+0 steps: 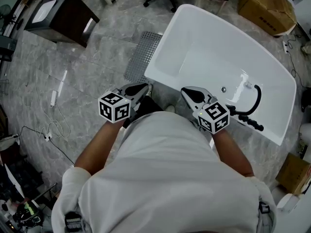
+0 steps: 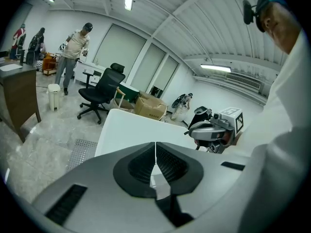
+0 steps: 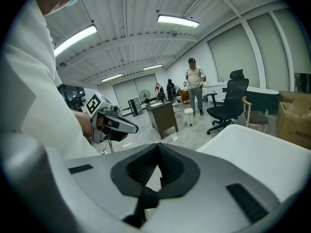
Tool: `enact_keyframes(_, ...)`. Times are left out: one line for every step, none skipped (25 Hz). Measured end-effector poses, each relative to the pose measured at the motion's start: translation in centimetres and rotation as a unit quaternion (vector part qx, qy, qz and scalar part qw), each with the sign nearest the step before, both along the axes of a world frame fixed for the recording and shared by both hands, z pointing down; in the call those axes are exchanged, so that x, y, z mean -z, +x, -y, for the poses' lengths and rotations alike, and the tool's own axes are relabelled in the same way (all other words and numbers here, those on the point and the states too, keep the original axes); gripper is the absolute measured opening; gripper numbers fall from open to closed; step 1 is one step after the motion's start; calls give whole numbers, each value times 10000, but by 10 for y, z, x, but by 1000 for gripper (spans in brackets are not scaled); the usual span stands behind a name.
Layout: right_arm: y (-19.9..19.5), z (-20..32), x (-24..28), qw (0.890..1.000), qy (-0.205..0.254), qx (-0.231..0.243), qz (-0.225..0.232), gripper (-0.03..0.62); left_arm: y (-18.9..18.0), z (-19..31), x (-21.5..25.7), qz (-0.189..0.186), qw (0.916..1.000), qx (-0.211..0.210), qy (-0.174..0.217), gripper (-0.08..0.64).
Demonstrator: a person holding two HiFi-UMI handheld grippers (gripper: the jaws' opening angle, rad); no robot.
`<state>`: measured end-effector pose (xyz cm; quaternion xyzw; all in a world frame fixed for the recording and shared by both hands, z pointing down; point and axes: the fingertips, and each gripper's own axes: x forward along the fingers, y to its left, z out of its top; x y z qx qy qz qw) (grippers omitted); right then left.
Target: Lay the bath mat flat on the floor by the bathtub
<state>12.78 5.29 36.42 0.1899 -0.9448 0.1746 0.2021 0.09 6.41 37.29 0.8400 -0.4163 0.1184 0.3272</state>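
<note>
Floor (image 1: 97, 52) bears bath mat (image 1: 142, 57), seemingly flat, beside bathtub (image 1: 214, 33).

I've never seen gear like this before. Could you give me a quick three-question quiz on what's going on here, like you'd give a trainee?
1. True or false: the grey perforated bath mat lies flat on the grey marble-look floor beside the white bathtub.
2. Pick one. The left gripper holds: A) the bath mat; B) the bathtub's rim; C) nothing.
3. Fill in the blank: the right gripper has its jaws ____ (open or shut).

Key: 1 true; 2 C, its jaws are together with nothing between them; 3 shut.
</note>
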Motion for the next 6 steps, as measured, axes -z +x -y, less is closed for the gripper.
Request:
enact_keyframes(1, 2, 0, 10000, -9, -20, 12, 8, 1, 3, 1, 6, 10000, -14, -1, 21)
enact_keyframes(2, 5, 1, 10000, -13, -39, 21, 8, 2, 6, 3, 10, 10000, -27, 3, 21)
enact_keyframes(4, 8, 1, 10000, -12, -55, 25, 8, 3, 8, 4, 12, 10000, -37, 11, 21)
enact_keyframes(5, 11, 2, 10000, -9, -68, 26, 8, 4, 11, 5, 13, 10000, -46, 22, 21)
enact_keyframes(6, 14, 2, 10000, -6, -80, 26, 8, 5, 14, 7, 13, 10000, -54, 34, 21)
enact_keyframes(7, 16, 2, 10000, -3, -90, 26, 8, 6, 16, 8, 13, 10000, -62, 46, 21)
